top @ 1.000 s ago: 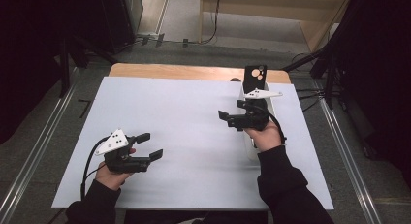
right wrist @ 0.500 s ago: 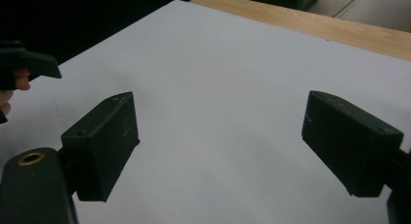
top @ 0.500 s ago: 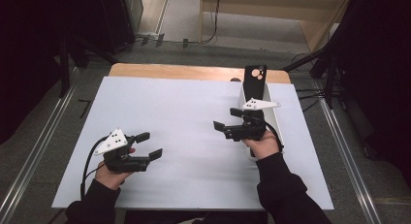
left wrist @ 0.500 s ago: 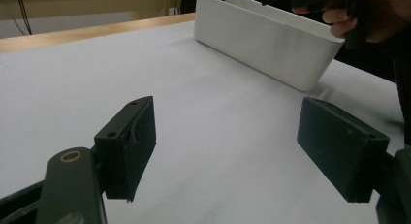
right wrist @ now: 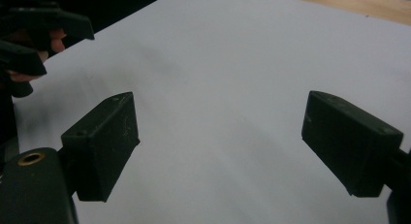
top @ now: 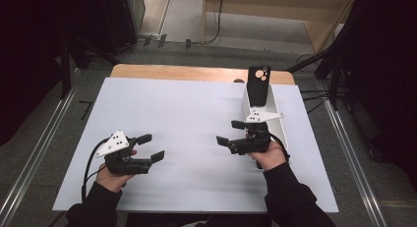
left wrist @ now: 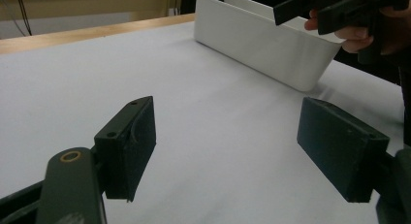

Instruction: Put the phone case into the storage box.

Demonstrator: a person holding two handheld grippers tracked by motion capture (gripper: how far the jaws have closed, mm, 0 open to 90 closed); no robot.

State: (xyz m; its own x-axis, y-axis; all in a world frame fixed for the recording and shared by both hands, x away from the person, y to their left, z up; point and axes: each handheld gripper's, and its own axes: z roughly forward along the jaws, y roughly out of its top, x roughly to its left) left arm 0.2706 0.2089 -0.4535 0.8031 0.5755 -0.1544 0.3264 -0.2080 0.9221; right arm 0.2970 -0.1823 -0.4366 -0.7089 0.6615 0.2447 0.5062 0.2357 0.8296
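My left gripper (top: 151, 146) rests low over the white table sheet (top: 187, 119) at the front left, jaws wide apart and empty; in its own view the gap (left wrist: 228, 151) holds only bare sheet. My right gripper (top: 230, 132) hovers at the right, pointing left, open and empty, its own view (right wrist: 220, 141) showing bare sheet between the jaws. Just behind the right hand stands a white bin (top: 259, 105) with a black phone case (top: 258, 85) upright in it. The bin (left wrist: 261, 42) also appears in the left gripper view, with the right gripper (left wrist: 310, 8) in front of it.
The sheet covers a wooden table whose far edge (top: 196, 72) shows bare wood. Metal rails (top: 349, 153) run along the floor on both sides. The left hand and its gripper (right wrist: 39, 30) show at the upper left of the right gripper view.
The right hand has moved toward the front and left, away from the bin, and slightly lower. The left hand has stayed put. Both pairs of jaws are as wide as before.
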